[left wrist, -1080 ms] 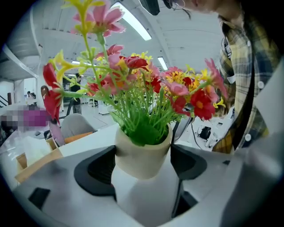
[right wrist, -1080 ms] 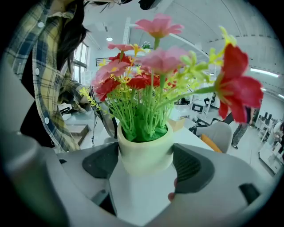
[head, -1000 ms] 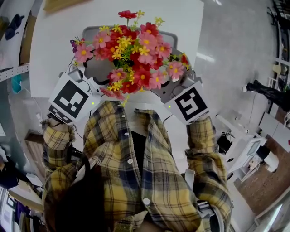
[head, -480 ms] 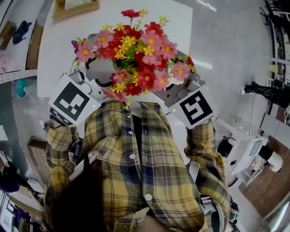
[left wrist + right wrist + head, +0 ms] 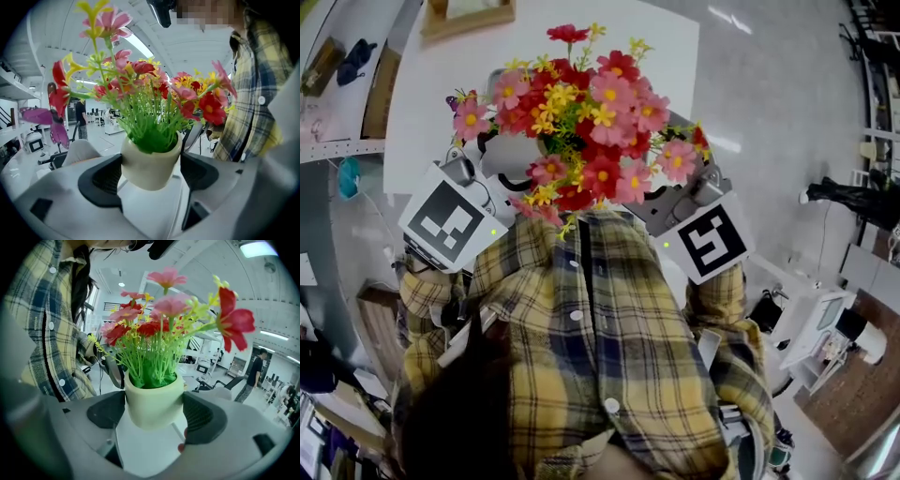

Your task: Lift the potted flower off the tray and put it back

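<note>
The left gripper (image 5: 151, 174) has its dark fingers (image 5: 101, 177) closed narrowly on the two sides of a cream pot (image 5: 149, 161), both pads touching its wall. The right gripper (image 5: 153, 416) holds the same pot (image 5: 153, 401) in the same way, its fingers (image 5: 205, 419) pressed against the opposite sides. Below the pot's base, both gripper views show only the grippers' own pale bodies, with the room and ceiling behind. The pot is therefore held up in the air rather than standing on anything. Green stems rise from it into the red, pink and yellow flowers (image 5: 581, 112), and a purple butterfly (image 5: 44, 123) is fixed at one side. In the head view the blooms cover the pot and all four fingers. They also spread over the near edge of the white table (image 5: 431, 94), so the tray beneath cannot be made out. The bunch sits right against the person's yellow checked shirt (image 5: 591, 337), which fills the lower part of that view and cuts off the floor below. Two small red spots beside the right gripper's outer finger are too blurred to tell what they are. Far behind, a standing person (image 5: 255, 369) and an office chair (image 5: 77, 153) show in the hall.
</note>
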`<state>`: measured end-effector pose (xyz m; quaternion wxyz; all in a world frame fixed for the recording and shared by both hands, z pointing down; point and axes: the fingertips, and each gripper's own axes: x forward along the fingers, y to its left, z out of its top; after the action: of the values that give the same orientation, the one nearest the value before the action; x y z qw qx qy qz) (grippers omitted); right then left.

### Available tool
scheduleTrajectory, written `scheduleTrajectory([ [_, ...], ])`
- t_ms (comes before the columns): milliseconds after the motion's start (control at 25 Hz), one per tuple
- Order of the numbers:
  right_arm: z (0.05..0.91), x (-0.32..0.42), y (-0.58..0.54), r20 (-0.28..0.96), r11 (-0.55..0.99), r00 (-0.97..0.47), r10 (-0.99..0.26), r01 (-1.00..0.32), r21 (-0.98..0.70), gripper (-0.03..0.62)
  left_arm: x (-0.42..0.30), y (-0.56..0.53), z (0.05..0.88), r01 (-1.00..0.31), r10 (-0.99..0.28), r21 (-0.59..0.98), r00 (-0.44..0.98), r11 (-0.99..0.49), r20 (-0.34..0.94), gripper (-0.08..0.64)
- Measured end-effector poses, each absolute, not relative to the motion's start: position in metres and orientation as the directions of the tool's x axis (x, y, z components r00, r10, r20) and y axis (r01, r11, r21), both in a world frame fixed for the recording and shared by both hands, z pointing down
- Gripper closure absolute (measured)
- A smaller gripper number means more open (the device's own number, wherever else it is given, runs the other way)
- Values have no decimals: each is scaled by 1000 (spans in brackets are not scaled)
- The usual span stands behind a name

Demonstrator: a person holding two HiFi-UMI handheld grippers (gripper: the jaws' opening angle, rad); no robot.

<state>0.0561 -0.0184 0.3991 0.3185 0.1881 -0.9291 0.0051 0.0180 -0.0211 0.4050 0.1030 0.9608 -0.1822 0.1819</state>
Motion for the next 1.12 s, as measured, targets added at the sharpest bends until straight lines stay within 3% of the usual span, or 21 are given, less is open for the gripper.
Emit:
scheduleTrajectory([
  [1120,400,50,-22,559,925,-746,-361,-363,113,229,13,-24,405,-400,-332,94,852,-912,405,185],
])
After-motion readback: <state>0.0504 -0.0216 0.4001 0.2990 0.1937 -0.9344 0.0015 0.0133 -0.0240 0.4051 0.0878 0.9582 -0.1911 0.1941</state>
